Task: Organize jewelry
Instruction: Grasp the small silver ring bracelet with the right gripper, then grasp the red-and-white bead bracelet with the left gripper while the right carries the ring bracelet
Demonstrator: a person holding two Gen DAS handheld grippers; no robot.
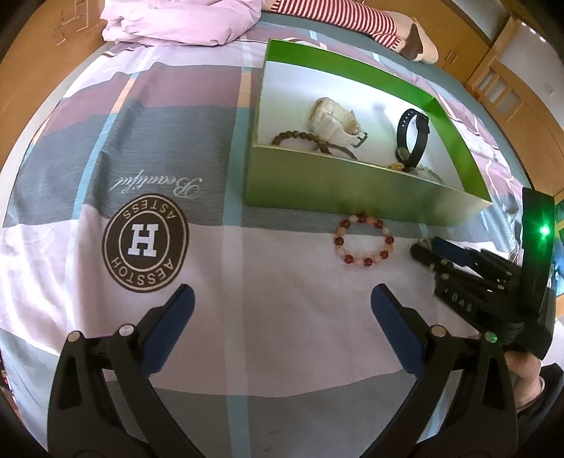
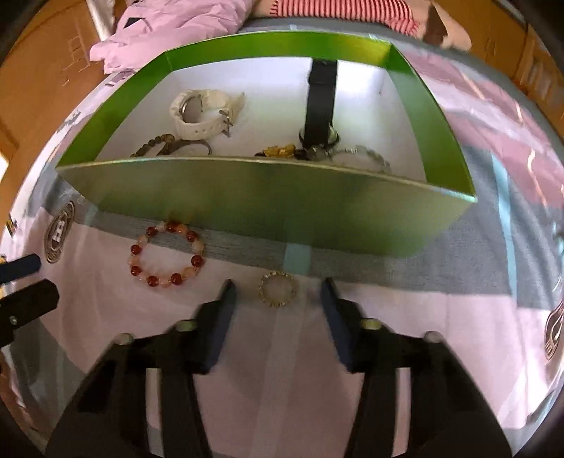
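A green box [image 1: 352,190] [image 2: 268,204] lies on the bed and holds a white watch [image 1: 335,119] [image 2: 201,112], a black watch [image 1: 410,137] [image 2: 320,105], a brown bead bracelet [image 1: 299,137] [image 2: 158,142] and other small pieces. A red and pink bead bracelet [image 1: 364,240] [image 2: 167,253] lies on the sheet in front of the box. A small gold ring-shaped piece [image 2: 277,289] lies just ahead of my right gripper [image 2: 278,294], between its open fingertips. My left gripper [image 1: 282,299] is open and empty, short of the bracelet. The right gripper also shows in the left wrist view [image 1: 428,252].
The bed sheet [image 1: 176,158] has pink, grey and white patches and a round brown logo [image 1: 145,243]. A pink quilt [image 1: 176,21] and a striped sleeve [image 1: 335,17] lie at the far end. Wooden furniture [image 1: 511,88] stands to the right.
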